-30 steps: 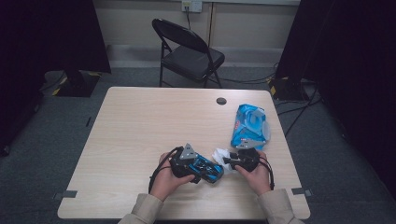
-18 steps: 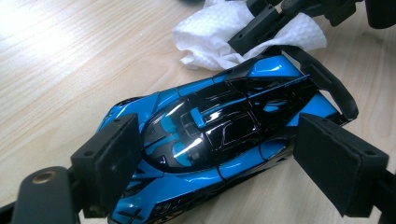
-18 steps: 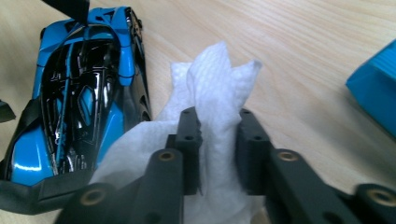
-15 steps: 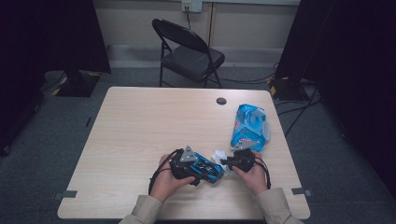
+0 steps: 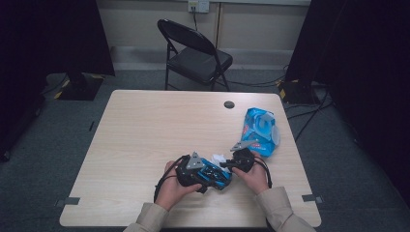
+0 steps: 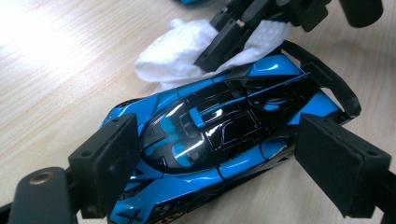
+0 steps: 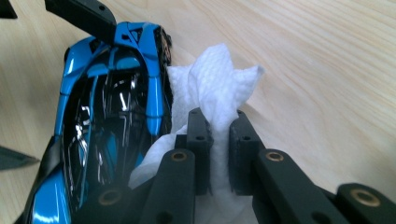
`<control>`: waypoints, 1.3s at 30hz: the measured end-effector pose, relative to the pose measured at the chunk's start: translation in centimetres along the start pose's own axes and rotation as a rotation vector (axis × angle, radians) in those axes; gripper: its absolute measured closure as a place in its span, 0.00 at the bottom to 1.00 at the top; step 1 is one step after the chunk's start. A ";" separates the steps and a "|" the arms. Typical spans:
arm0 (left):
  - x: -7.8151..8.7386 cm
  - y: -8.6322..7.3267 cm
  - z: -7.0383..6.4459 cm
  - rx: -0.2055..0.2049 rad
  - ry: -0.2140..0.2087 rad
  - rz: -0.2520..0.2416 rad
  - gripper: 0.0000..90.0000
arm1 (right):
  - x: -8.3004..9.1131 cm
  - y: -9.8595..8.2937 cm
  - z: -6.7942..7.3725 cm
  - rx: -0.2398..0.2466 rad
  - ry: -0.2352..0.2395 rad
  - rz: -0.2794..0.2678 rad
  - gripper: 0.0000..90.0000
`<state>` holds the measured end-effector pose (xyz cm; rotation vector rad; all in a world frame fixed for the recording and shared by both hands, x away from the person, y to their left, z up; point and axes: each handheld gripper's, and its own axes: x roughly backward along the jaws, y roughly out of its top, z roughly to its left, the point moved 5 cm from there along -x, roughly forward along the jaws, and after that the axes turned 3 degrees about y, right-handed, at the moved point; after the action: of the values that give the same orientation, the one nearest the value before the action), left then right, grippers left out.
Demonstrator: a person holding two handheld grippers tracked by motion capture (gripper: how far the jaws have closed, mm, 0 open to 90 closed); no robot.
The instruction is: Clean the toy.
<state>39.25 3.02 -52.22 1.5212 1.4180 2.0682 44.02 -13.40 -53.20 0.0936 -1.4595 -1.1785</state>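
A glossy blue and black toy car (image 6: 219,126) lies on the table between the pads of my left gripper (image 6: 224,158), which is shut on its sides. In the high view the car (image 5: 216,177) sits near the front edge, just right of the left gripper (image 5: 193,170). My right gripper (image 7: 218,122) is shut on a crumpled white wipe (image 7: 219,88) and presses it against the car's flank (image 7: 116,107). From above, the right gripper (image 5: 239,162) and the wipe (image 5: 218,158) are right behind the car.
A blue wipes packet (image 5: 261,129) lies at the table's right side, behind the right hand. A black round cable hole (image 5: 229,104) is near the far edge. A folding chair (image 5: 196,53) stands beyond the table. Bare wood (image 5: 145,135) spreads across the left half.
The right gripper with the wipe has shifted a little left, closer against the car. The left gripper and car have hardly moved.
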 end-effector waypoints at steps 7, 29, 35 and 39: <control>0.0 0.0 -0.1 -0.005 -0.003 0.002 0.16 | -0.8 0.7 0.2 -0.010 0.012 -0.006 0.92; 0.1 -0.2 0.2 -0.003 -0.006 -0.025 0.17 | -3.9 4.1 0.7 0.010 0.021 0.022 0.92; 0.1 -0.2 0.2 -0.008 -0.009 -0.018 0.18 | -4.0 4.7 0.7 -0.023 0.024 -0.037 0.92; 0.1 -0.2 0.2 -0.011 -0.008 -0.018 0.18 | -3.1 4.7 0.6 -0.020 0.022 -0.070 0.92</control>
<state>39.32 3.29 -52.30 1.5059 1.4102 2.0538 47.07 -8.73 -51.99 0.1443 -1.4352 -1.2450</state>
